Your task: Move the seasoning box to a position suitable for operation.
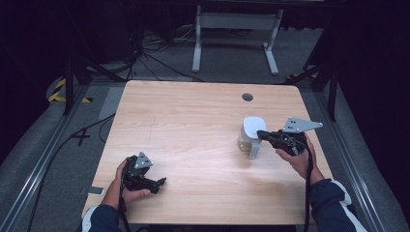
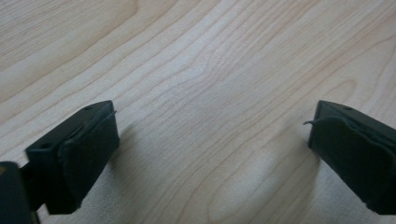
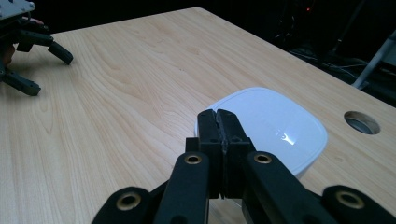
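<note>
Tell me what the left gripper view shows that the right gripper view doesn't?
Left gripper view: a close look at the left gripper with its two black jaws wide apart, bare wood between them.

Right gripper view: the right gripper with its jaws pressed together over a white lidded container, a round hole in the table, and the left gripper farther off.

Both: the light wooden table.

Black grippers (image 1: 145, 176) with brass-coloured screws, grey three-cornered plates, black cables; dark, possibly navy, white-striped sleeves (image 1: 333, 198).
</note>
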A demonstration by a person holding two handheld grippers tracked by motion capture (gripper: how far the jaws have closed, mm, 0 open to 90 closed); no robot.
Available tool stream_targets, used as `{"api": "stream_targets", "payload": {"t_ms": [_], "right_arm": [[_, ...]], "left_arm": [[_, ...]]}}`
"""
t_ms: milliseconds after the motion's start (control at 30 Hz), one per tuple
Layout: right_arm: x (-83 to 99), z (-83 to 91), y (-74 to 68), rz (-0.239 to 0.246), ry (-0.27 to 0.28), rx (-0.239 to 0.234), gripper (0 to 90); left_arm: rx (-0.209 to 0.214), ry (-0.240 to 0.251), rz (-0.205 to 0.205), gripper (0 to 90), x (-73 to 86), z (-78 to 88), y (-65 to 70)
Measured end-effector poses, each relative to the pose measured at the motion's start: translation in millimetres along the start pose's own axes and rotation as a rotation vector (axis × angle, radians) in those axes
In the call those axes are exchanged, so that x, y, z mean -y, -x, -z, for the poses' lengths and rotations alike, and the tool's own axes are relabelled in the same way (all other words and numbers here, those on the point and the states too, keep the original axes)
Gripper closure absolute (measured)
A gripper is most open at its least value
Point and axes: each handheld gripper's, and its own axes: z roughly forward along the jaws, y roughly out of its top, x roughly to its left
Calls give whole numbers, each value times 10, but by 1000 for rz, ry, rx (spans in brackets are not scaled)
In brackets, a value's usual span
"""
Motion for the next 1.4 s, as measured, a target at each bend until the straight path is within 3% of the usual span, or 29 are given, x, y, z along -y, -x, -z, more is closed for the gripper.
{"api": "stream_targets", "payload": {"t_ms": [200, 533, 800, 933, 967, 1000, 1033, 1067, 1100, 1167, 1200, 1267, 1400], "right_arm": [[21, -27, 12, 3, -6, 17, 900], [69, -74, 57, -13, -5, 13, 900], [76, -66, 43, -7, -2, 20, 900], [80, -61, 42, -12, -2, 18, 900], [78, -58, 37, -7, -5, 19, 900], [79, -57, 36, -7, -4, 19, 900], [81, -56, 35, -8, -4, 18, 900], [81, -56, 35, -8, -4, 18, 900], [82, -54, 33, -7, -4, 20, 900], [86, -54, 31, 1, -1, 23, 900], [86, -54, 31, 1, -1, 23, 900], [88, -50, 28, 2, -2, 19, 900], [93, -45, 31, 10, -2, 11, 900]], "left_arm": [[26, 37, -19, 134, -19, -22, -6], [38, 45, -32, 172, -88, -77, -7], [55, 65, -28, 322, -260, -116, -13], [96, 133, -29, 406, -526, -138, 14], [104, 150, -40, 492, -609, -144, 28], [105, 173, -63, 512, -768, -173, 64], [105, 173, -63, 546, -768, -173, 64], [116, 177, -76, 546, -865, -193, 87], [127, 204, -88, 581, -1066, -253, 145], [148, 236, -109, 602, -1268, -324, 203], [148, 236, -109, 606, -1268, -324, 203], [154, 243, -133, 610, -1549, -453, 313], [170, 243, -150, 597, -1856, -671, 431]]}}
